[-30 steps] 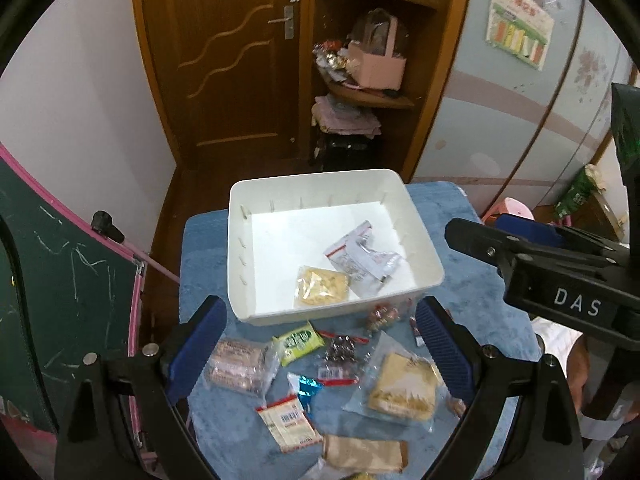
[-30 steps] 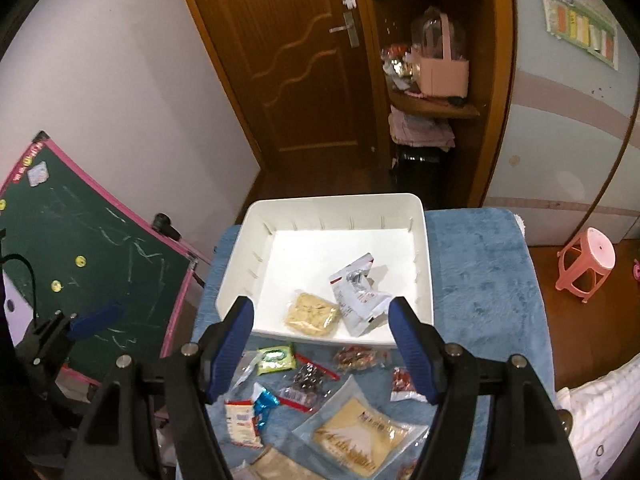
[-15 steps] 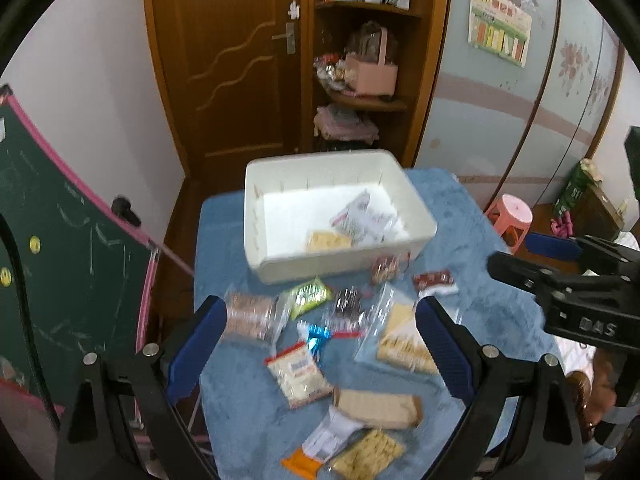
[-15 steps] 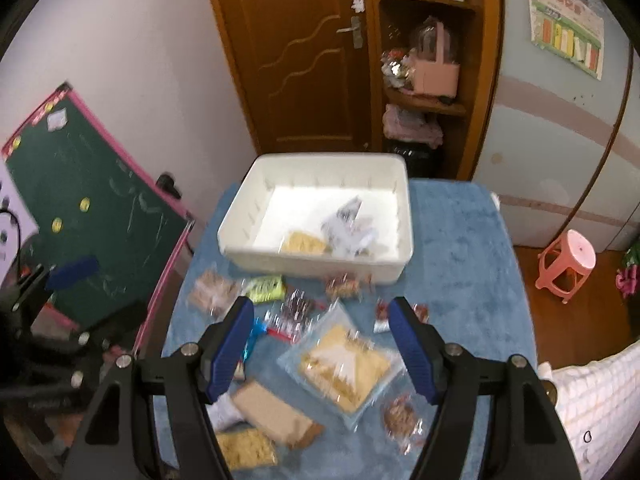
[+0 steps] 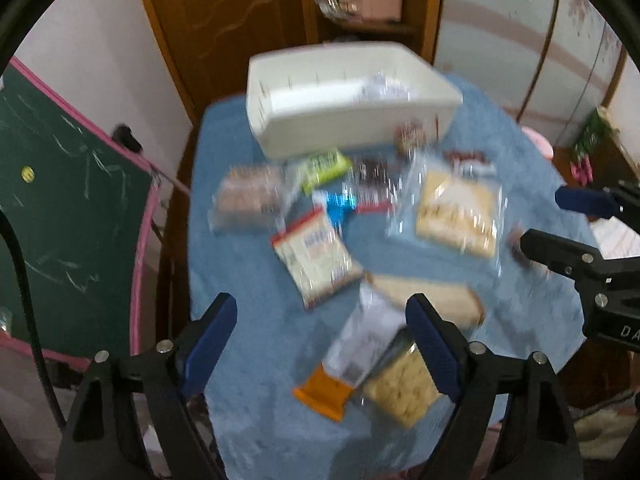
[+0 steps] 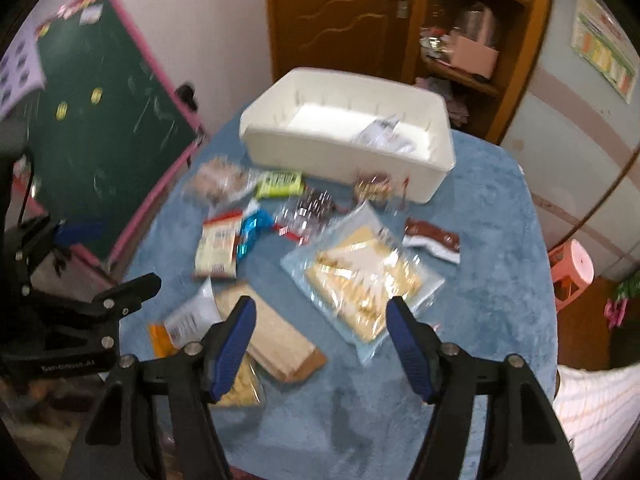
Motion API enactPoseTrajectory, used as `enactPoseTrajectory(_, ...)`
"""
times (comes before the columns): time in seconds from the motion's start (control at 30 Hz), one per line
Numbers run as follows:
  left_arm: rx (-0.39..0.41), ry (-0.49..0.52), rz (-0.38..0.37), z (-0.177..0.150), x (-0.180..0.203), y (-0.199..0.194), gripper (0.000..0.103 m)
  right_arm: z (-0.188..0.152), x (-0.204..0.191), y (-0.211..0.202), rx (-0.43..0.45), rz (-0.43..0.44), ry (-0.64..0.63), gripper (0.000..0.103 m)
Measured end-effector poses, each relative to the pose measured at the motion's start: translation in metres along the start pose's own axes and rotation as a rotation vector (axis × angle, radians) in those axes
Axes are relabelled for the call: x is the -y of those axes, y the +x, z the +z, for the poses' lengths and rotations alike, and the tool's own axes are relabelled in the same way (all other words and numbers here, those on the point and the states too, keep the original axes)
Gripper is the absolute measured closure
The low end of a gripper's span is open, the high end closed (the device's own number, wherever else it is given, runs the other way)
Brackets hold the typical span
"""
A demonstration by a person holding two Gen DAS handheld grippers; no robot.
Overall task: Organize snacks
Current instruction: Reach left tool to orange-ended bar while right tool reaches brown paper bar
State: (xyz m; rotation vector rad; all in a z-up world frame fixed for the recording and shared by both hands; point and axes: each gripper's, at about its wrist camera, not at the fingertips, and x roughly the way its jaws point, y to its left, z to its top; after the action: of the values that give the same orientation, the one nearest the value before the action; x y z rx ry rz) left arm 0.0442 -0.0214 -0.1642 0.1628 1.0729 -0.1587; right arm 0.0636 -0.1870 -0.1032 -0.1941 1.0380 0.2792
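A white bin (image 5: 352, 120) (image 6: 344, 152) stands at the far side of a blue-covered table (image 5: 248, 280) (image 6: 500, 240), with a silver packet inside. Several snack packets lie in front of it: a large clear cracker bag (image 5: 460, 212) (image 6: 360, 276), a white and red packet (image 5: 316, 256) (image 6: 218, 244), a green packet (image 5: 324, 166) (image 6: 280, 183), a brown flat packet (image 5: 432, 300) (image 6: 276, 336). My left gripper (image 5: 322, 320) is open and empty above the near packets. My right gripper (image 6: 320, 320) is open and empty above the cracker bag's near edge.
A green chalkboard with a pink frame (image 5: 60, 200) (image 6: 108, 128) leans at the table's left. A wooden door (image 5: 224, 8) and shelves (image 6: 472, 40) stand behind. A pink stool (image 6: 572, 264) is on the floor at the right.
Both grippers have pulled back from the bin toward the near side of the table and dropped lower. More packets at the near edge have come into view. Both stay open.
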Motion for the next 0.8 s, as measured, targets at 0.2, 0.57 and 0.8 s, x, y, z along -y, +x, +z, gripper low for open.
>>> enactPoseTrajectory(0.2, -0.121, -0.003, -0.042, -0.029, 0.001, 0.038, 0.023, -0.037, -0.02, 0.029, -0.07, -0.01, -0.125, 0.038)
enactPoseTrajectory(0.57, -0.214, -0.04, -0.077, -0.037, 0.001, 0.074, 0.023, -0.069, -0.033, 0.061, -0.119, -0.065, -0.328, 0.044)
enactPoseTrajectory(0.8, -0.256, -0.039, -0.09, -0.034, 0.011, 0.089, 0.023, -0.065, -0.045, 0.081, -0.09, -0.115, -0.395, 0.043)
